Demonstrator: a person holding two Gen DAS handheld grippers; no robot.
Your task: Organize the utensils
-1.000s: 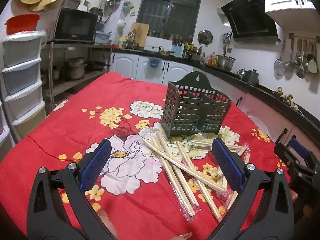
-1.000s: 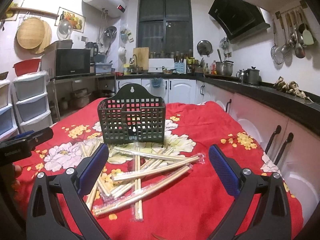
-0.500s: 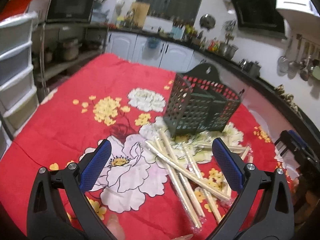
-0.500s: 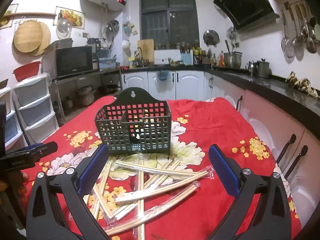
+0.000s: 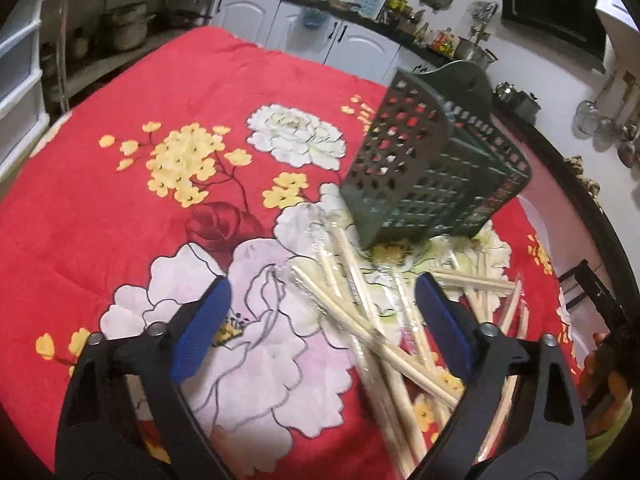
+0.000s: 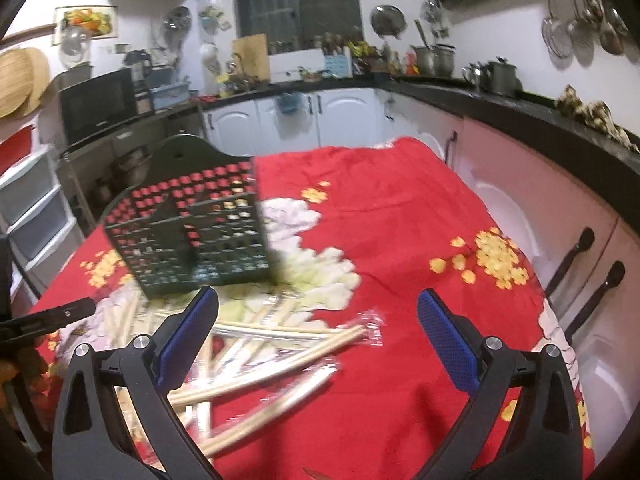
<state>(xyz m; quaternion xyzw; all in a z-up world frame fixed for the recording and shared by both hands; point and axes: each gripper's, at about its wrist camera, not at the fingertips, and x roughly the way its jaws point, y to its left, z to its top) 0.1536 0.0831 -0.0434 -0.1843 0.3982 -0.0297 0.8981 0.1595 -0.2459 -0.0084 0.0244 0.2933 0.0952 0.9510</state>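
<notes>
Dim indoor light, motion blur, fisheye-bent edges.

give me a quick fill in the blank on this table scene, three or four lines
1. The chopsticks lie in clear ____ wrappers.
2. The basket stands on a ____ floral cloth.
3. Nothing is between the pads of the right gripper; it is ____.
4. The basket holds ____ chopsticks.

Missing words: plastic; red; open; no
</notes>
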